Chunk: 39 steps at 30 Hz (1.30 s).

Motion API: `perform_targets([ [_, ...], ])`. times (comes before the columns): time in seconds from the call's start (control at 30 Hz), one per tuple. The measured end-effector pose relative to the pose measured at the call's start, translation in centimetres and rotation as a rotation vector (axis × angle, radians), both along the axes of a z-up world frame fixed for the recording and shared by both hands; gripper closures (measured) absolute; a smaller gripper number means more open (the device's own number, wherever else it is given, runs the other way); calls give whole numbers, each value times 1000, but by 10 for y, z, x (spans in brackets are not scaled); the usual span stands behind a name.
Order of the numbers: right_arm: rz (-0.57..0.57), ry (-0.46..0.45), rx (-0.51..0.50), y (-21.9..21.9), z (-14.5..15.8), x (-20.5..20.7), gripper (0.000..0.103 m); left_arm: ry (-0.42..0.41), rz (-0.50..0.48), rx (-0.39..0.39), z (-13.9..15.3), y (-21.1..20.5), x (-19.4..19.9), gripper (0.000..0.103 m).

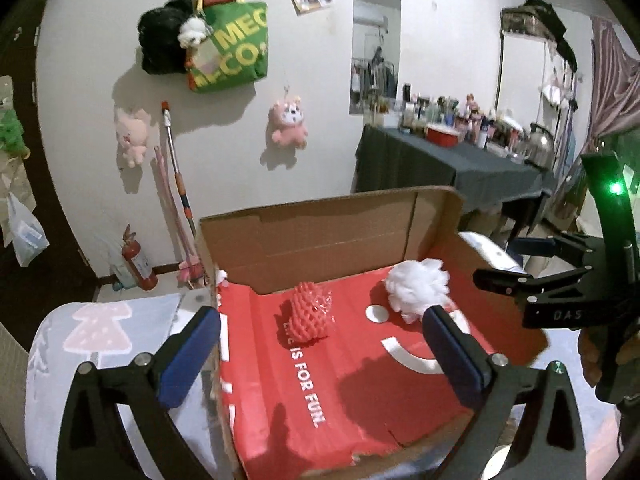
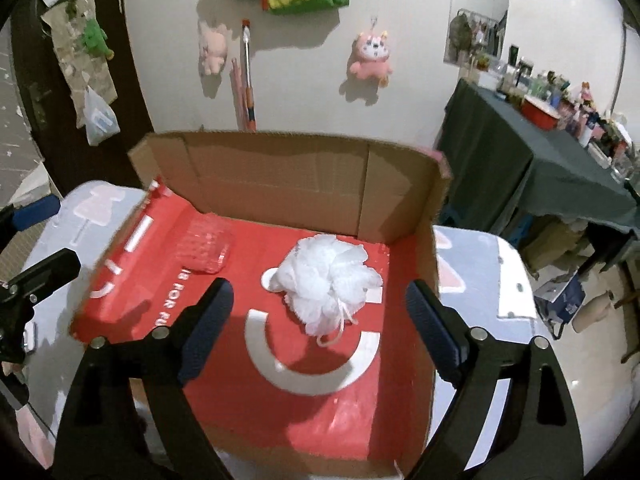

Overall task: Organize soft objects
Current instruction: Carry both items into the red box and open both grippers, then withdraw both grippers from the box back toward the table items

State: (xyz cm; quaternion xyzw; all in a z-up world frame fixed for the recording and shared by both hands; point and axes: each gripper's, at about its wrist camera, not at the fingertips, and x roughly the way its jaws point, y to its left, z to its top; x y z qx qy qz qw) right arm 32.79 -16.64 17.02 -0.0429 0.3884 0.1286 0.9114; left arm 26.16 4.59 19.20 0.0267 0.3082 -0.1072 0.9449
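Observation:
A red foam fruit net (image 1: 310,312) lies in the open cardboard box (image 1: 320,236) on its red floor; in the right wrist view it shows blurred (image 2: 204,250). A white bath pouf (image 1: 416,284) lies to its right, also in the right wrist view (image 2: 330,282). My left gripper (image 1: 320,348) is open and empty above the box's near edge, facing the net. My right gripper (image 2: 320,320) is open and empty just short of the pouf. The right gripper also shows at the right of the left wrist view (image 1: 516,264), and the left one at the left edge of the right wrist view (image 2: 44,232).
The box (image 2: 280,180) sits on a table with a pale patterned cloth (image 1: 100,332). Behind are a white wall with hanging plush toys (image 1: 288,120) and a green bag (image 1: 228,48). A cluttered table with dark cloth (image 1: 440,160) stands at the right.

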Motion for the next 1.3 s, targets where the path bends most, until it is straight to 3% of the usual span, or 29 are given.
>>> perform_targets([
  [0.3,14,-143,55,-9,42,-88,10,-152,0,27,27,-5,-88,0],
  [0.63,24,-331,75,-16,58,-201,8,-315,-15,-7,31,-12,-179,0],
  [0.87,-19,-431,58,-24,42,-263,6,-326,-10,-92,8,-11,-220,0],
  [1.07,-32,-436,102,-28,13,-296,4,-326,2,-149,-17,-16,-246,0],
  [1.3,-104,-514,43,-21,-29,-327,4,-378,37,-105,-49,-27,-267,0],
])
